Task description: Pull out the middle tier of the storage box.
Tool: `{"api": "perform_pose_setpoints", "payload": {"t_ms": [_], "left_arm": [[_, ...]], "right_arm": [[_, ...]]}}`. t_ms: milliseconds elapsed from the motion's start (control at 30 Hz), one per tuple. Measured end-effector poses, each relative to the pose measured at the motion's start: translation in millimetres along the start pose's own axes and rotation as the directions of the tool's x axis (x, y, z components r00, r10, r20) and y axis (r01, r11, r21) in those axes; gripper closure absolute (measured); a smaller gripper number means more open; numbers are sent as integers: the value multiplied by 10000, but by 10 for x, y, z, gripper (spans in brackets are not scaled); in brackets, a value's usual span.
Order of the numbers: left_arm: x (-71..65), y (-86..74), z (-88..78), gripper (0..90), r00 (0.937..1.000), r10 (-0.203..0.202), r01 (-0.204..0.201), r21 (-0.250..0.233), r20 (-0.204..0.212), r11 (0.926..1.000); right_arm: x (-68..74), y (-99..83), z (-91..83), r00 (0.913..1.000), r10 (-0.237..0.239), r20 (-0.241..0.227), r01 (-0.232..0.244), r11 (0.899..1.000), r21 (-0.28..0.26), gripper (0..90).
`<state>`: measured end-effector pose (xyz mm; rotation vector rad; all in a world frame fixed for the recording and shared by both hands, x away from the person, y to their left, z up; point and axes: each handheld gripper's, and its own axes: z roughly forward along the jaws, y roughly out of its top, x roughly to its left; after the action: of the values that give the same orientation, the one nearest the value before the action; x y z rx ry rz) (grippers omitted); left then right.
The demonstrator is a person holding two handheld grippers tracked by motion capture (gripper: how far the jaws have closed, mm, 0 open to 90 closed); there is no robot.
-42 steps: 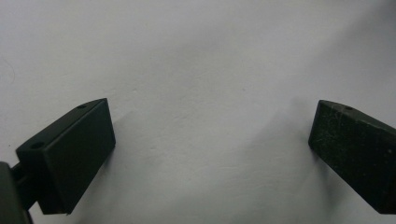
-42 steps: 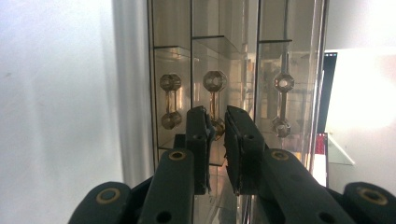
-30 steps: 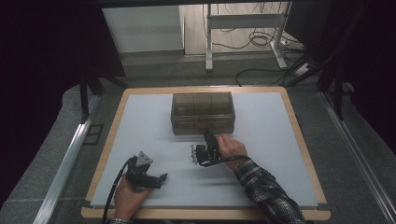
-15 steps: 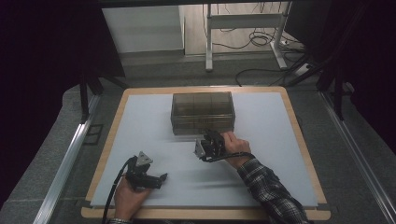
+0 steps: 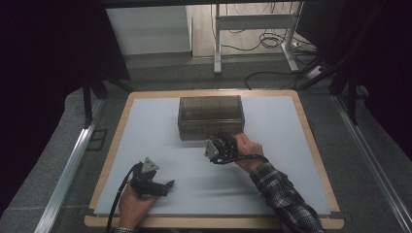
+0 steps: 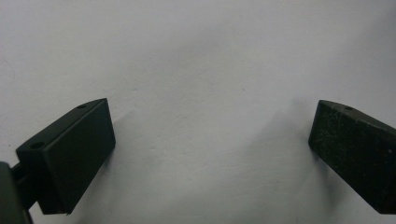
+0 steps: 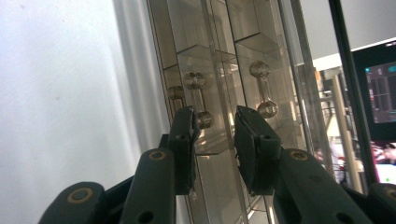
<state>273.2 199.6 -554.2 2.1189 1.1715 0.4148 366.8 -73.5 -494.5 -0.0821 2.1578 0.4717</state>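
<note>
A smoky clear drawer box (image 5: 210, 115) stands at the middle back of the white mat (image 5: 291, 145). My right gripper (image 5: 216, 145) is at the box's front face, held by a hand in a plaid sleeve. In the right gripper view its jaws (image 7: 215, 126) have just been opening and stand a little apart. Nothing is pinched between them. A clear bar handle (image 7: 198, 100) with round ends lies beside the left fingertip, and a second handle (image 7: 263, 88) sits further right. My left gripper (image 5: 165, 186) rests low on the mat near the front left, jaws wide open (image 6: 212, 135) over bare mat.
The mat lies on a wooden board (image 5: 311, 131) with metal rails on both sides (image 5: 68, 165). Beyond the table are desk legs and floor cables (image 5: 262, 43). A lit monitor (image 7: 380, 93) shows behind the box in the right gripper view.
The right gripper has risen slightly and edged closer to the box front. The left gripper has stayed where it was.
</note>
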Motion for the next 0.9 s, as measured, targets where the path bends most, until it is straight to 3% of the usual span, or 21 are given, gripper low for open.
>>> {"api": "perform_pose_setpoints", "payload": {"t_ms": [133, 167, 300, 533, 667, 900], "left_arm": [[2, 0, -2, 1, 10000, 36, -36, 30, 3, 10000], [2, 0, -2, 1, 10000, 38, -38, 30, 3, 10000], [2, 0, -2, 1, 10000, 37, -37, 29, 4, 10000], [2, 0, -2, 1, 10000, 37, -37, 29, 3, 10000], [2, 0, -2, 1, 10000, 35, -35, 27, 4, 10000], [0, 0, -2, 1, 10000, 5, -5, 29, 7, 10000]], "right_arm": [[-58, -12, -18, 9988, 227, -441, -234, 9996, -167, 668], [-90, -23, -22, 9961, 405, -787, -424, 9988, -232, 663], [-144, -48, -27, 9898, 655, -1267, -704, 9969, -344, 661], [-251, -77, -36, 9693, 1040, -2227, -1178, 9918, -494, 656], [-323, -99, -35, 9450, 1474, -2919, -1687, 9844, -493, 637], [-442, -175, -30, 9110, 1915, -3651, -2256, 9728, -528, 616]]}}
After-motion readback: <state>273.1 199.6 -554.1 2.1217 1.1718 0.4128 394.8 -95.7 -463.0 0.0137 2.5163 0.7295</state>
